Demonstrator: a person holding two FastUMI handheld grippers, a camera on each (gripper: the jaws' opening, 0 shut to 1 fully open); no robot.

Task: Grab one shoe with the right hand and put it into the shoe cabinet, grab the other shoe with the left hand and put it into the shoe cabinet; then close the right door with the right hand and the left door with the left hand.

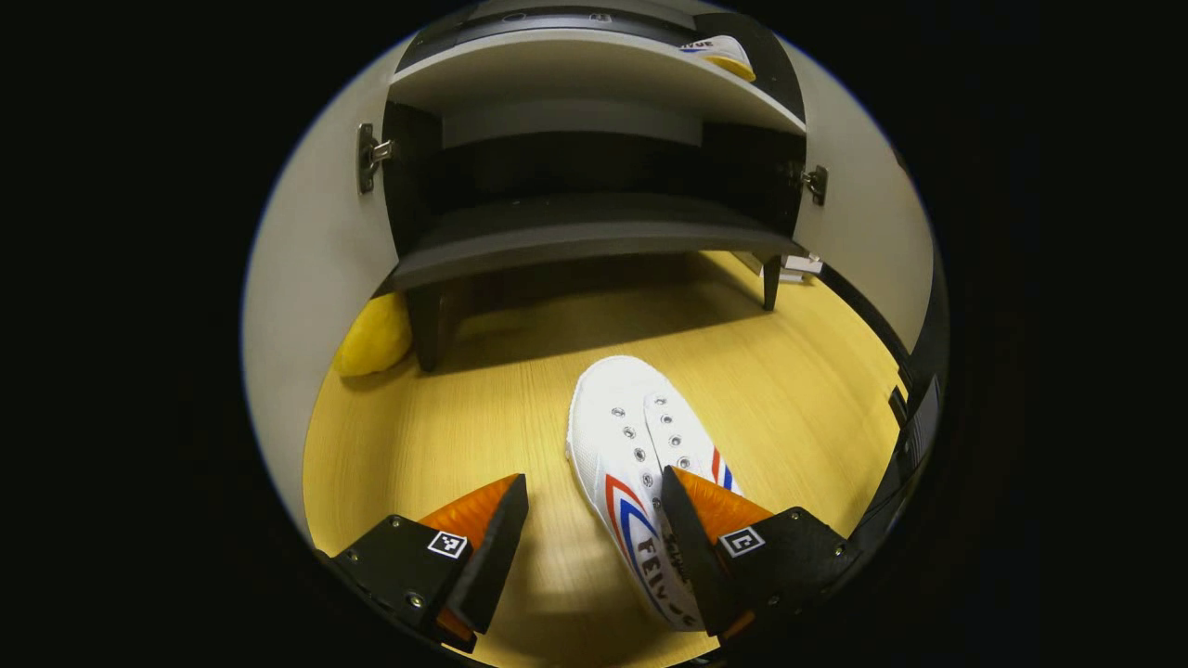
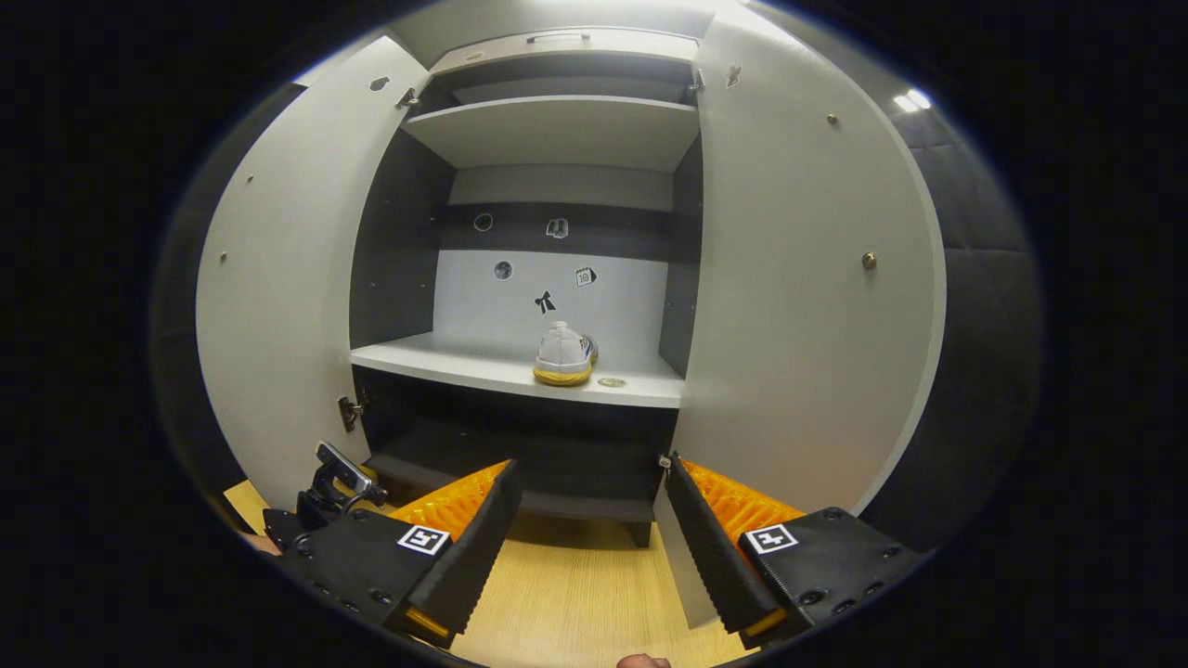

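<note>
Left hand-held gripper (image 1: 594, 506): low over the wooden floor (image 1: 789, 390), fingers spread wide apart, gripping nothing. Its right finger overlaps the shoe in the left gripper view; whether it touches cannot be told.
Shoe on the floor (image 1: 631, 445): white sneaker with red and blue stripes on its side, lying on the wooden floor in front of the cabinet, toe pointing toward the cabinet, heel end between the left hand-held gripper's fingers, closer to the right one.
Right hand-held gripper (image 2: 587, 515): held higher and farther back, facing the open cabinet, fingers wide apart and empty.
Shoe in the cabinet (image 2: 564, 355): white sneaker with a yellowish sole, standing on the middle shelf (image 2: 445, 360), heel toward the camera, somewhat right of the shelf's centre. In the left gripper view part of it peeks over the shelf edge at top right (image 1: 722, 54).
Shoe cabinet (image 2: 557, 139): dark interior with light shelves, small stickers on the back panel, standing on short legs above the floor.
Left door (image 2: 278, 306): swung open.
Right door (image 2: 807, 306): swung open, a small knob on it.
Yellow object (image 1: 374, 339): on the floor beside the cabinet's left leg, partly behind the left door.
</note>
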